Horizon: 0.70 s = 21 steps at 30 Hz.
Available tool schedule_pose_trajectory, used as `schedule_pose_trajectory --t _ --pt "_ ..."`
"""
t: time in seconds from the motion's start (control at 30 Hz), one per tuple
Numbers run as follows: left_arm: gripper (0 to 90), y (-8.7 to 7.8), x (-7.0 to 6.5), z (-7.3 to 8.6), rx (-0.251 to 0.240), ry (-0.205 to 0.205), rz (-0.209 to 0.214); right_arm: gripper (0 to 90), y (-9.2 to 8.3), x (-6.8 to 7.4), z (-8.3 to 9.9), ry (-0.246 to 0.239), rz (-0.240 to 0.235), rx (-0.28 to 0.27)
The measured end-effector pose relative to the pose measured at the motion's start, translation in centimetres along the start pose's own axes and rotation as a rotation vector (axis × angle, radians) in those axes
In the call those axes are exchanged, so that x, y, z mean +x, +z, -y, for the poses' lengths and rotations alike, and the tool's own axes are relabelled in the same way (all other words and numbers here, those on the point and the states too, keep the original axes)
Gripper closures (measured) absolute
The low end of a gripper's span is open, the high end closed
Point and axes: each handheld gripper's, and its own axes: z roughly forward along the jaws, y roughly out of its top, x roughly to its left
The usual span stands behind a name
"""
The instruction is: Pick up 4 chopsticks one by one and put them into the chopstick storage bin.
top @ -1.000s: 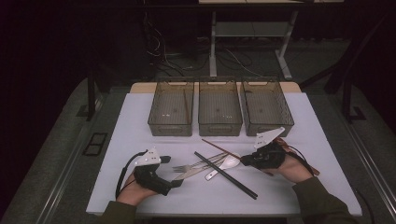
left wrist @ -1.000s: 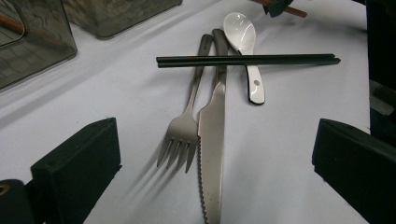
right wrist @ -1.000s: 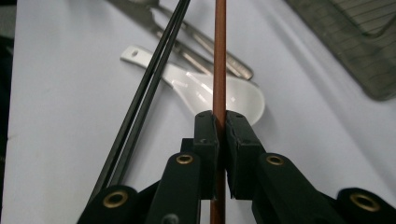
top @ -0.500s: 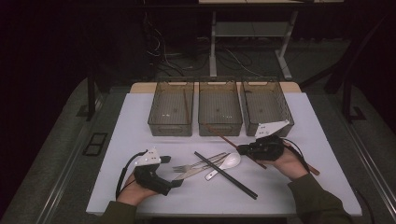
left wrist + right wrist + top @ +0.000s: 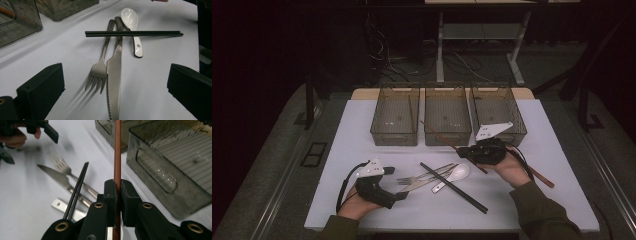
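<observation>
High view: nearest to the person, the left gripper (image 5: 399,195) is seen resting on the white table (image 5: 362,130), held in the left hand (image 5: 357,205). Its jaws are spread wide with nothing between them. Just in front of it, in the left gripper view, a fork (image 5: 98,72) and a knife (image 5: 114,75) are laid side by side. A pair of black chopsticks (image 5: 132,33) is laid across their handles and also across the handle of a white spoon (image 5: 132,27).

Further to the right, the right gripper (image 5: 462,151) is seen above the table in the right hand (image 5: 512,167). In the right gripper view its jaws are pressed closed on a brown chopstick (image 5: 117,150). This chopstick is held up from the table, and its far end is pointed toward the middle bin (image 5: 447,112). A second brown chopstick (image 5: 411,112) is found inside the left bin (image 5: 396,120). The right bin (image 5: 499,112) is placed beside them at the far side.
</observation>
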Motion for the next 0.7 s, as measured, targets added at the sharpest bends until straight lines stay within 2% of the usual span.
schedule_pose_trajectory --t 0.4,0.7 --pt "0.3 0.0 0.0 0.0 -0.013 -0.005 -0.003 83.6 2.1 0.2 -2.8 0.005 0.009 -0.014" --pt "0.3 0.1 0.0 -0.1 -0.003 0.005 -0.006 83.6 4.3 0.2 -5.8 0.013 0.021 -0.021"
